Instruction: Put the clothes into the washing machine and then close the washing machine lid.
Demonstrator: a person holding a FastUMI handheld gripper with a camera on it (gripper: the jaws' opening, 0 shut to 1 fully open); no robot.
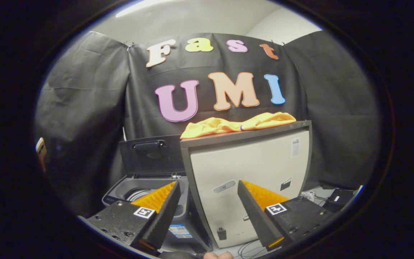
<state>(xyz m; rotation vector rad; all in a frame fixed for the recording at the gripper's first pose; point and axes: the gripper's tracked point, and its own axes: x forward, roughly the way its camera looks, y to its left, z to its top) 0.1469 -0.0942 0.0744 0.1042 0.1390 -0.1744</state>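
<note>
Yellow clothes [235,125] lie atop the cabinet [250,169], well beyond the open, empty tongs [208,190]; a partial pinch risks slippage short of the washing machine [135,190].

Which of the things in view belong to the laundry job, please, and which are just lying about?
For the job: yellow garment on the cabinet top; washing machine beside it; its raised lid; the claw, open and holding nothing.

Lying about: white cabinet; black box and cables behind.
</note>
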